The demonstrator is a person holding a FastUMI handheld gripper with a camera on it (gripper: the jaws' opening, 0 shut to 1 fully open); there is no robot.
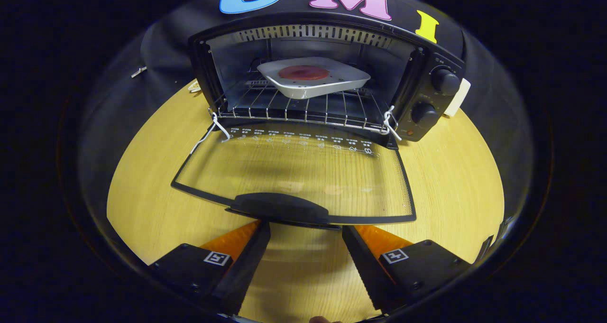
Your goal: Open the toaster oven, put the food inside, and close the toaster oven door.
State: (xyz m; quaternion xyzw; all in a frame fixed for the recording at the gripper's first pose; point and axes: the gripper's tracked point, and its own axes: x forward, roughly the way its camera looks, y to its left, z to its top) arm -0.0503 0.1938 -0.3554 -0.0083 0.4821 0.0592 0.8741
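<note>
The toaster oven [327,76] stands open in the upper middle, a white plate [315,78] with a round red food [303,72] on its wire rack [303,107]. Its glass door [298,171] lies flat over the wooden table [455,190]. The tool [306,233] is spread wide and empty, fingertips just under the door handle [280,207]; contact is unclear.

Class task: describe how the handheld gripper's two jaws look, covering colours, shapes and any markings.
The gripper has two black, wedge-shaped jaws that narrow toward their tips. Each jaw has an orange panel on its upper face and, behind it, a black block bearing a small white square tag with a black pattern. The inner edge of one jaw looks ridged.
</note>
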